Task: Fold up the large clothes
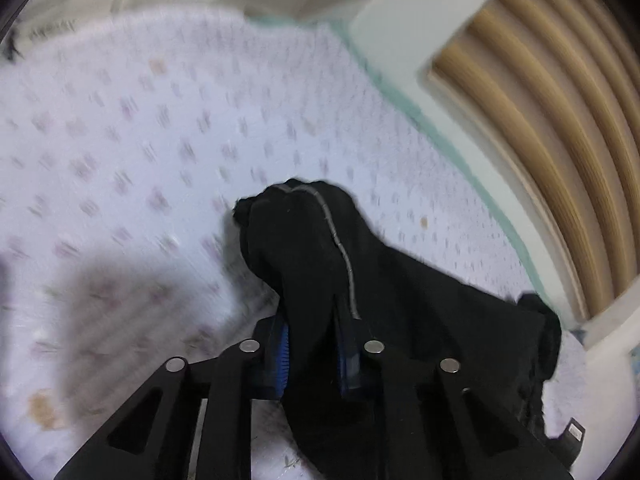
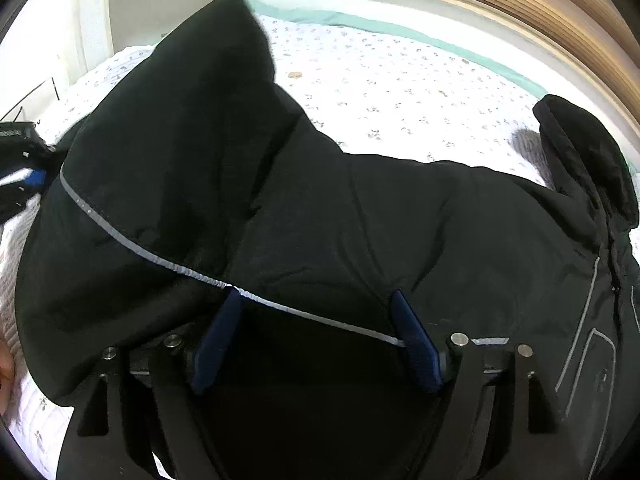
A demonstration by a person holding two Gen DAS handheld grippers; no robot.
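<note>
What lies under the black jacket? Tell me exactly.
The black jacket lies on a white flower-print bedspread, which shows all around it. Whatever lies directly beneath the fabric is covered and cannot be seen.

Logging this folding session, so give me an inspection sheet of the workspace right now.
Surface: bed with white floral quilt, teal edge.
Job's things: black jacket with grey piping, bunched on the quilt.
Clutter: nothing seen.
Grippers: left gripper shut on a jacket fold; right gripper fingers apart, jacket fabric between them, pads not clearly pressing.
Cables: nothing seen.
Surroundings: ribbed wooden headboard, white furniture behind.
</note>
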